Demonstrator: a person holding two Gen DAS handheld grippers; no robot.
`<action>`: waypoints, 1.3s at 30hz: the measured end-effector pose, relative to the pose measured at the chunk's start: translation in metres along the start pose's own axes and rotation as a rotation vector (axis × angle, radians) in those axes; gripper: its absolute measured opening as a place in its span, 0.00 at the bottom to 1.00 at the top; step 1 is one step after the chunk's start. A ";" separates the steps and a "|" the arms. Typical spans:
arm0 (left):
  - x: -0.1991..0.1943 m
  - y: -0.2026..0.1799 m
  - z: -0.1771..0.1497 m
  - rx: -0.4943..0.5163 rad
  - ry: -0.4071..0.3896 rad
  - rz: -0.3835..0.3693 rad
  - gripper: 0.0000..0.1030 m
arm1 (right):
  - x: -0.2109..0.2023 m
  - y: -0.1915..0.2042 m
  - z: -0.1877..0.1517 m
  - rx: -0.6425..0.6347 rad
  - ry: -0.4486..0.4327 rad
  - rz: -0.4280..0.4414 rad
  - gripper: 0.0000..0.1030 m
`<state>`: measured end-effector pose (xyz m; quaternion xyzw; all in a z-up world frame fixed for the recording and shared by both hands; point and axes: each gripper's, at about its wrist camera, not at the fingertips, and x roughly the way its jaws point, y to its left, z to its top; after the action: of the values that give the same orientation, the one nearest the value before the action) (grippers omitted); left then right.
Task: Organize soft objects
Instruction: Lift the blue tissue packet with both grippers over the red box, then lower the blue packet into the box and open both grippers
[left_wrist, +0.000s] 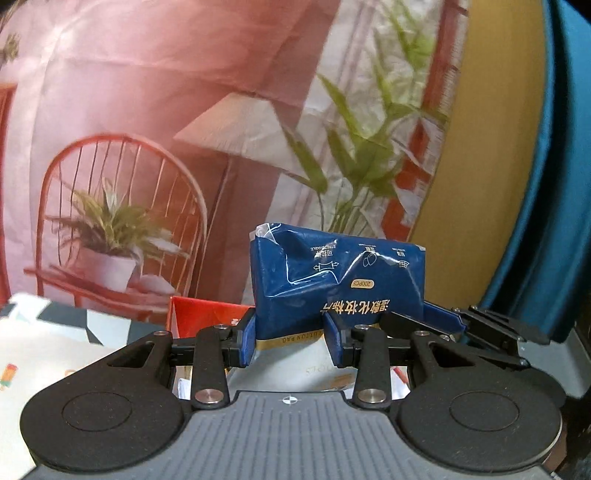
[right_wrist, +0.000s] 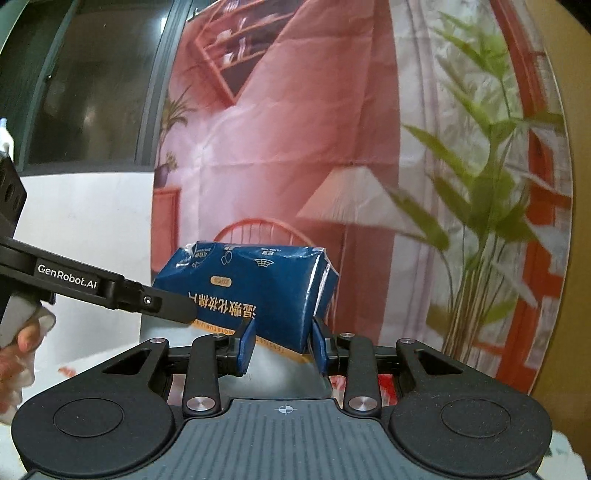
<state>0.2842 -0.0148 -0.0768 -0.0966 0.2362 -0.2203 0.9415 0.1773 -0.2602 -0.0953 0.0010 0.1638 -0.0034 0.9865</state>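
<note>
The blue cotton-pad pack is held up in front of the printed pink backdrop, clamped at one end by the left gripper and at the other by the right gripper, text upside down, plastic crumpled between both pairs of pads.

The blue soft pack, in the middle of the left wrist view, hangs upside down, so its print reads inverted. A small gold oval carries "200PCS"; a tiny white line near its top edge reads "STRETCHABLE". Large gold Chinese characters run across its lower part — too distorted to give surely — and a gold band at the bottom shows "COTTON PAD", partly cut off.

In the right wrist view, at the left edge, the black arm of the left gripper bears white lettering — "GenRobot.AI".
</note>
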 end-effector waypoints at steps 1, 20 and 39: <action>0.006 0.003 0.000 -0.017 0.014 0.000 0.39 | 0.004 -0.002 0.002 -0.002 0.001 -0.002 0.29; 0.099 0.035 -0.036 -0.015 0.312 0.083 0.39 | 0.080 -0.027 -0.060 0.152 0.344 -0.034 0.28; 0.141 0.037 -0.048 0.071 0.455 0.122 0.40 | 0.133 -0.021 -0.081 -0.002 0.640 -0.071 0.28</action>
<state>0.3863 -0.0508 -0.1864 0.0032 0.4396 -0.1875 0.8784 0.2771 -0.2822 -0.2152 -0.0046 0.4656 -0.0370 0.8842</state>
